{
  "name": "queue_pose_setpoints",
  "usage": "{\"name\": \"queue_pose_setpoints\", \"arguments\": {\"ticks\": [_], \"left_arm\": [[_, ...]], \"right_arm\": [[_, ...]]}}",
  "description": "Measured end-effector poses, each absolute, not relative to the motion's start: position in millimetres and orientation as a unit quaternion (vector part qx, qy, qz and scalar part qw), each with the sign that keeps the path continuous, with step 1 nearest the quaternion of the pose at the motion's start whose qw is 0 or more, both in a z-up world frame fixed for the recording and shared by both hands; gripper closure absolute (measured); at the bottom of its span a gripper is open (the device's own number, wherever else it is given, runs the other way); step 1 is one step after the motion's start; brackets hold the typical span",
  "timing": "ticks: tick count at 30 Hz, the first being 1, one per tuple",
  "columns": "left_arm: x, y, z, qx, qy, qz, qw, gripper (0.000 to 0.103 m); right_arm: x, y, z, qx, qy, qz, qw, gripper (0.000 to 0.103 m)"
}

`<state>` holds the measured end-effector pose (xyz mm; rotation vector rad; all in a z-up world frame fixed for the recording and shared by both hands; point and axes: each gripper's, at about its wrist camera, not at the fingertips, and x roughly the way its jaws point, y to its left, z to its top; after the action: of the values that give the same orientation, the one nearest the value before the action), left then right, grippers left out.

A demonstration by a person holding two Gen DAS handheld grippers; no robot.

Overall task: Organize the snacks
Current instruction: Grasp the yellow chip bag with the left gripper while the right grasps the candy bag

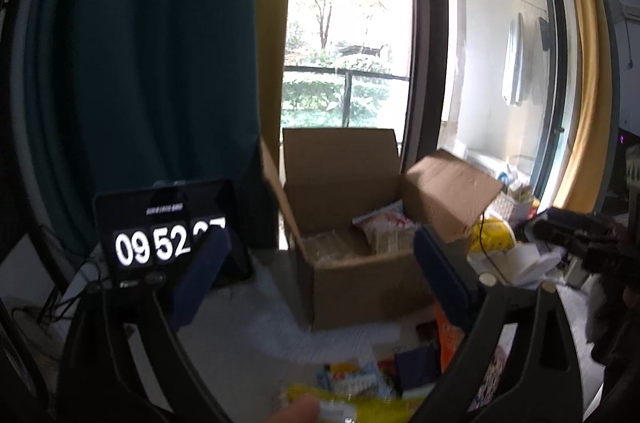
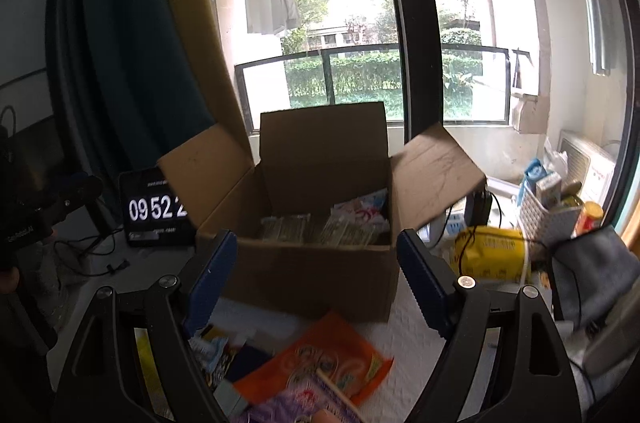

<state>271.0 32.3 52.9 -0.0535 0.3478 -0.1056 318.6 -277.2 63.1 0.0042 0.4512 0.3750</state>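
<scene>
An open cardboard box (image 1: 352, 263) (image 2: 304, 263) stands on the white table, flaps up, with clear-wrapped snack packs (image 2: 320, 229) and a white-and-red packet (image 1: 384, 223) inside. Loose snacks lie in front of it: an orange packet (image 2: 320, 359), a purple one (image 2: 280, 407) and a yellow packet (image 1: 360, 403) beside a fingertip (image 1: 296, 411). My left gripper (image 1: 324, 275) is open short of the box, nothing between its blue pads (image 1: 204, 271). My right gripper (image 2: 318, 281) is open too, above the loose packets and facing the box front.
A tablet clock (image 1: 168, 231) (image 2: 154, 209) stands left of the box with cables around it. Right of the box are a yellow bag (image 2: 488, 255), a white basket (image 2: 548, 219) of cartons and a grey cloth (image 2: 596, 271). Curtains and a large window stand behind.
</scene>
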Motion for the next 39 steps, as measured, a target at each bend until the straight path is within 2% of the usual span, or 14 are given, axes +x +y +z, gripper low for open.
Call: {"name": "queue_pose_setpoints", "arguments": {"ticks": [15, 20, 39], "left_arm": [[228, 42, -38, -0.086, 0.267, -0.056, 0.958, 0.002], [219, 27, -60, -0.042, 0.282, -0.034, 0.958, 0.002], [240, -7, -108, 0.021, 0.331, -0.077, 0.94, 0.002]], "right_arm": [[260, -312, 23, 0.01, 0.261, 0.145, 0.954, 0.019], [248, -325, 0, 0.019, 0.28, 0.116, 0.953, 0.019], [221, -356, -80, 0.065, 0.378, 0.087, 0.919, 0.019]]}}
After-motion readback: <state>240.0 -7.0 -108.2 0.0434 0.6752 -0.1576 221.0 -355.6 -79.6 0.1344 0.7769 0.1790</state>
